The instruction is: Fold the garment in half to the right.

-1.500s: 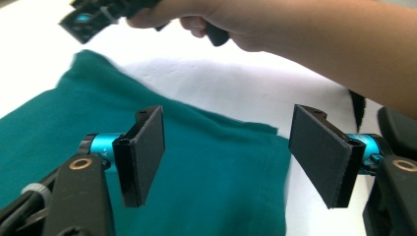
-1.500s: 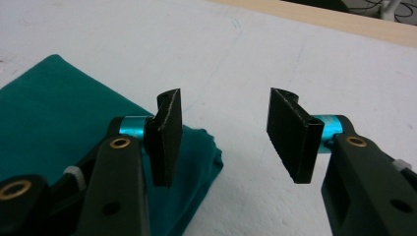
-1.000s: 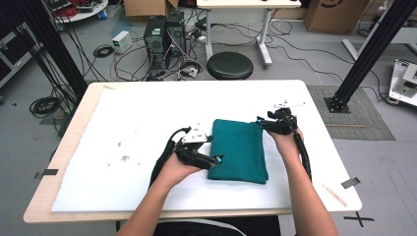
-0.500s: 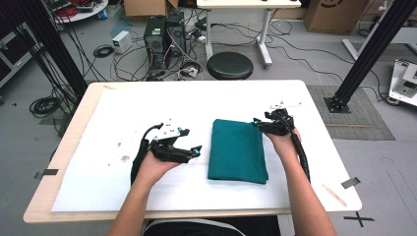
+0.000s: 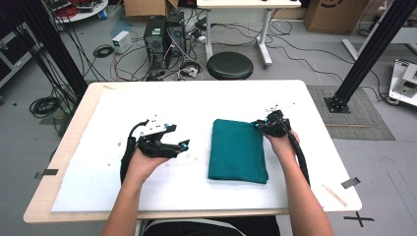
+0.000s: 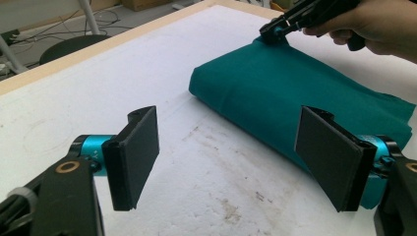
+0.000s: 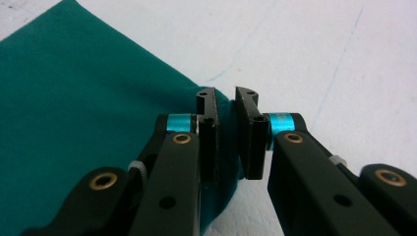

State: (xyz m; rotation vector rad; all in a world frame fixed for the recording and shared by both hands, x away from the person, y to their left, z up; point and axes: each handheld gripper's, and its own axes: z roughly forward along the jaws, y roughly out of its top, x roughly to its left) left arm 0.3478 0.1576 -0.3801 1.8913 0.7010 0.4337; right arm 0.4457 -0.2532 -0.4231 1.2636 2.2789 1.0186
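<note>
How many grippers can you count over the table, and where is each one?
2. The left gripper hangs open over the white sheet, left of the folded green cloth. The right gripper pinches the cloth's far right corner.

A white sheet (image 5: 196, 103) covers most of the light wooden tabletop (image 5: 314, 98), leaving a bare wooden margin round its edges, and carries faint dark specks left of its middle. Beyond the tabletop's far edge a round black stool (image 5: 229, 65) stands on the grey floor, with a black computer tower (image 5: 164, 37) and a tangle of cables (image 5: 133, 59) to the stool's left. Right of the stool a black frame post (image 5: 366, 54) slants up from a base on a grey mat (image 5: 359, 115), and cardboard boxes (image 5: 334, 14) sit behind it.
</note>
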